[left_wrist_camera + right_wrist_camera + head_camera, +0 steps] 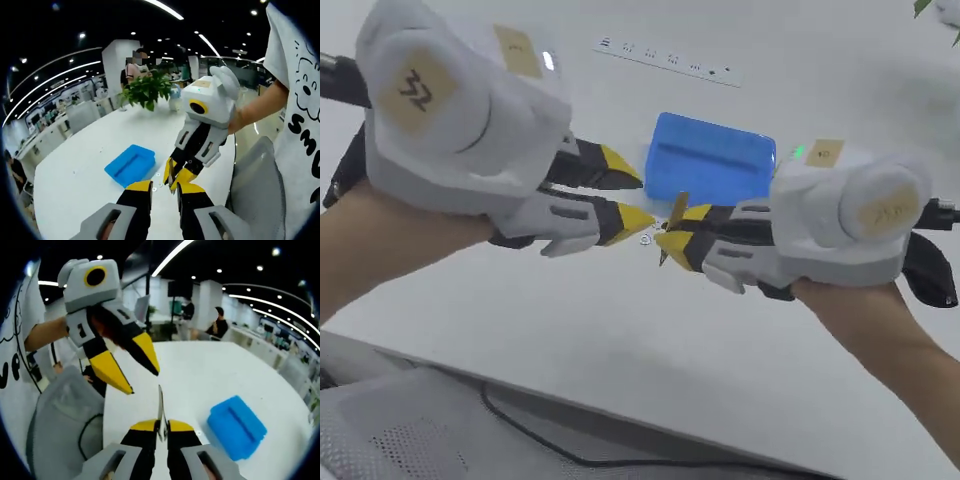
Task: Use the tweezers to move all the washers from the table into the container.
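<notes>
1. White, glossy table point(570, 320) lies under two hand-held grippers, which face each other tip to tip in the head view.
2. Seen from the head, the left gripper point(628, 192), white-bodied with black jaws and yellow tips, has its jaws spread apart and nothing between them. The right gripper view shows the same gap point(144, 381).
3. Opposite it, the right gripper point(672, 245), built the same way, is clenched on thin metal tweezers point(677, 208). In its own view the jaws point(161, 426) press on either side of the tweezers' blade point(160, 405), which sticks out beyond the yellow tips.
4. One of the small silvery ring washers point(646, 240) lies on the table in the gap between the two grippers' tips, just beside the tweezers' lower end. Whether the tweezers touch it cannot be told.
5. From the left gripper view, a few tiny pale washers point(157, 176) dot the table just beyond the left gripper point(165, 186), next to the right gripper's tips point(175, 180).
6. Beyond both grippers' tips sits a bright blue rectangular plastic container point(710, 165) on the table. It lies near the washers and apart from them. In the right gripper view it is to the right of the jaws point(236, 427).
</notes>
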Demonstrator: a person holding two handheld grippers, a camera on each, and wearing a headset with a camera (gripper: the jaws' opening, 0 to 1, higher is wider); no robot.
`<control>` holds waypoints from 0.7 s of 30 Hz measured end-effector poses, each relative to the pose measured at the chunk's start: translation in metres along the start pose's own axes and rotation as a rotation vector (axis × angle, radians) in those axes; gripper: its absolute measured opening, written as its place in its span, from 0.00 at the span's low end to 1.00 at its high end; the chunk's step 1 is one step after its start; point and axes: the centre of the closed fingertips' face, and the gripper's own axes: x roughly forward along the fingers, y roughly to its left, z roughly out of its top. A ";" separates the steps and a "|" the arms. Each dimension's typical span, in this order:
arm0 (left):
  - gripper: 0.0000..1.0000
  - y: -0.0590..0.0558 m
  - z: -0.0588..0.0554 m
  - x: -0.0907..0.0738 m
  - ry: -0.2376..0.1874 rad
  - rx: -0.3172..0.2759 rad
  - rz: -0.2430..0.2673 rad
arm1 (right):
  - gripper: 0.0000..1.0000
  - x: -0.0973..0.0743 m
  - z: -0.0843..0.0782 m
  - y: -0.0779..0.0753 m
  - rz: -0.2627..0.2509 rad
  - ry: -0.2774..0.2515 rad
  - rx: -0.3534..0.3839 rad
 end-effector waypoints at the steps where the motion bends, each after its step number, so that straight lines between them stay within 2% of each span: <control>1: 0.24 0.004 -0.004 -0.002 -0.005 -0.025 0.024 | 0.03 0.002 0.000 -0.005 -0.011 -0.006 0.010; 3: 0.36 0.010 -0.012 -0.009 -0.016 -0.084 0.090 | 0.03 0.010 0.000 -0.015 -0.023 -0.021 0.040; 6: 0.47 0.009 -0.035 -0.016 0.011 -0.177 0.139 | 0.04 0.020 0.000 -0.026 -0.034 -0.054 0.099; 8: 0.56 0.012 -0.043 -0.019 0.012 -0.196 0.185 | 0.04 0.027 0.002 -0.032 -0.035 -0.086 0.143; 10: 0.64 0.011 -0.055 -0.023 0.027 -0.239 0.220 | 0.04 0.033 -0.001 -0.040 -0.047 -0.086 0.147; 11: 0.67 0.013 -0.061 -0.026 0.028 -0.263 0.257 | 0.04 0.034 -0.001 -0.041 -0.049 -0.085 0.148; 13: 0.72 0.016 -0.066 -0.031 0.006 -0.315 0.314 | 0.04 0.041 -0.004 -0.046 -0.052 -0.088 0.158; 15: 0.75 0.019 -0.072 -0.037 -0.002 -0.348 0.362 | 0.04 0.050 -0.012 -0.057 -0.053 -0.095 0.178; 21: 0.77 0.016 -0.080 -0.043 0.006 -0.372 0.394 | 0.04 0.062 -0.026 -0.058 -0.044 -0.073 0.214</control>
